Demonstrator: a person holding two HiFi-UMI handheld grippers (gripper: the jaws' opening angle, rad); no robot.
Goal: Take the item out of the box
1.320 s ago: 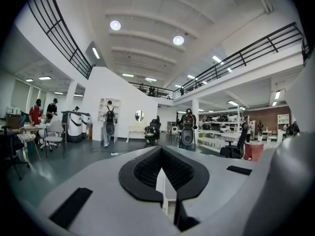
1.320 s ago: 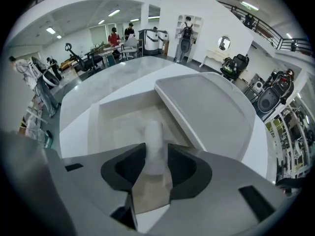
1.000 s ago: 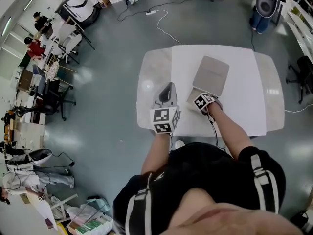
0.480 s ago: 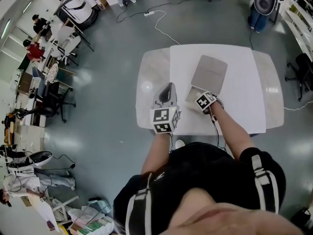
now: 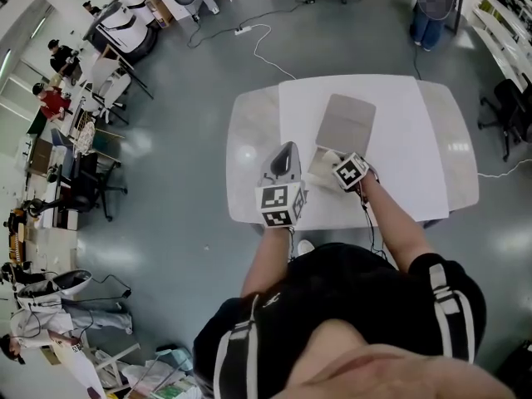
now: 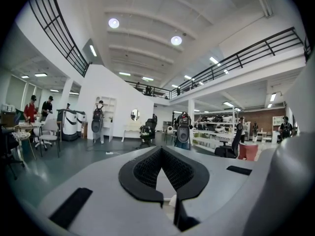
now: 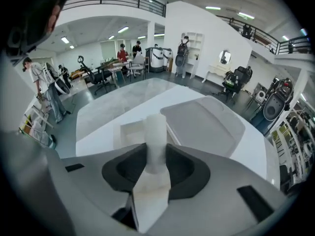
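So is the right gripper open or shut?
Shut: the right gripper clamps a white roll between its fingers.

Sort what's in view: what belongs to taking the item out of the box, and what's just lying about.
Job: right gripper, shut on the white item; small open box.
Lying about: grey tray; table; left gripper, shut, empty.

you have no readable text, label, brand or number in any view; the marker cubes (image 5: 279, 205) on your grippers carry only black-and-white square patterns.
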